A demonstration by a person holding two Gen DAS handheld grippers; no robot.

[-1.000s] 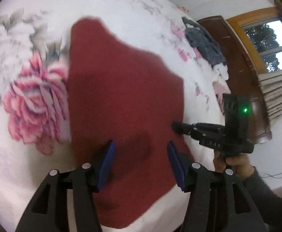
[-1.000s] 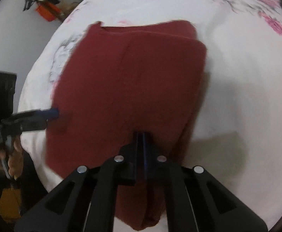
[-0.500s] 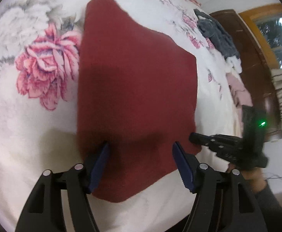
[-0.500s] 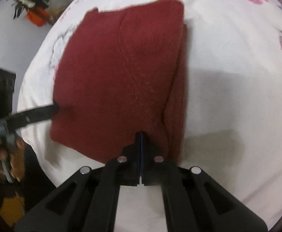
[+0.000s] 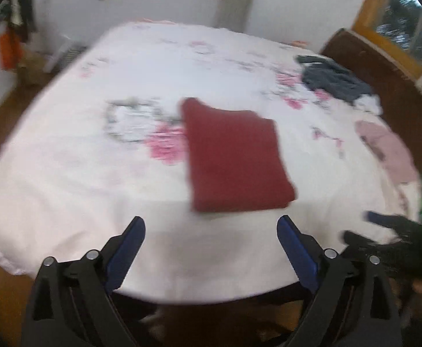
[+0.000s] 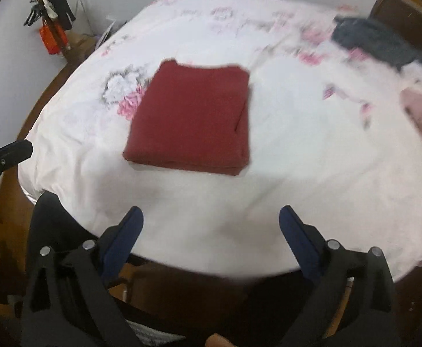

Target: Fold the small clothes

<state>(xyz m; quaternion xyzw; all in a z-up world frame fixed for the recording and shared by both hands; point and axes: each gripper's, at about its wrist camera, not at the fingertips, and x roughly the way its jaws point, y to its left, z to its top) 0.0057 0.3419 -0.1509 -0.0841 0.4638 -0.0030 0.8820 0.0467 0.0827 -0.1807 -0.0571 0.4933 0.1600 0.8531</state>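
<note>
Folded red garment (image 5: 234,156) flat on flowered bedsheet (image 5: 95,179), beyond left tongs (image 5: 211,231) and right tongs (image 6: 211,219), both spread wide, empty. Grey clothes (image 5: 332,81) far right.

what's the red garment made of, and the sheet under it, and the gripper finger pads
Red garment: looks like soft matte knit or fleece; no sheen and thick rounded folded edges, though blur hides the weave.
Sheet: thin white woven fabric, likely cotton, printed with pink flowers; it drapes and creases at the edge.
Finger pads: smooth blue plastic or rubber on black plastic arms; cannot tell which.
</note>
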